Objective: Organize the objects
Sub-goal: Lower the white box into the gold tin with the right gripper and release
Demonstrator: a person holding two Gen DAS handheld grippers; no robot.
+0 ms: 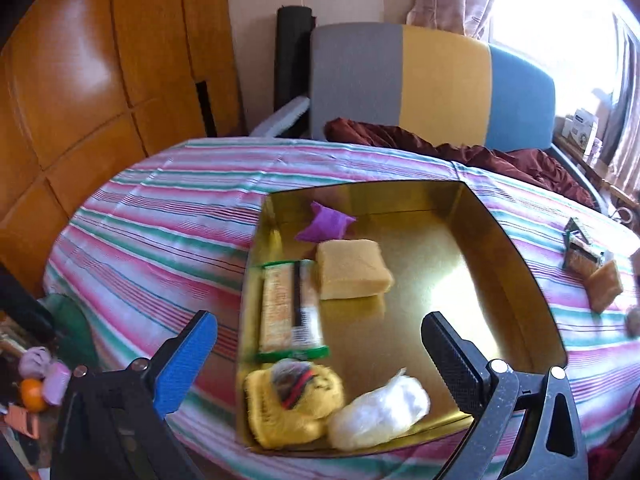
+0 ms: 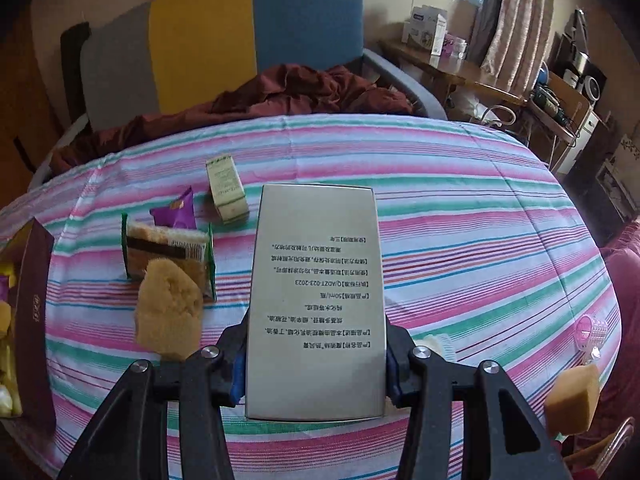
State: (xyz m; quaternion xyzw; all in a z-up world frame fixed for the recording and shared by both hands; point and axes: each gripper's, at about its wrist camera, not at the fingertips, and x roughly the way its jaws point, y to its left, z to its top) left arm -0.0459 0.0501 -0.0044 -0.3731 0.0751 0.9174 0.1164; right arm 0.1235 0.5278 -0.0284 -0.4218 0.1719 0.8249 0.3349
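Carrying the silver carton [image 2: 316,300] toward the gold tray [image 1: 516,264]

Right hand-held gripper [image 2: 316,376] clamps it, left hand-held gripper [image 1: 320,344] hangs wide open, empty; I'd lay it flat in the bare corner.

The silver box [image 2: 316,300] carries printed Chinese lines, upside down in the right wrist view — readable among them "Q/ADZT-023-2023" and "50ml". Print on the small pale carton [image 2: 226,188] farther left is too small to read.

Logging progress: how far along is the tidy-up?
Done: five items lie in the gold box. In hand: right gripper clamps the silver carton; left gripper is open and empty. Left: wafer pack, purple sachet, small carton and sponges.
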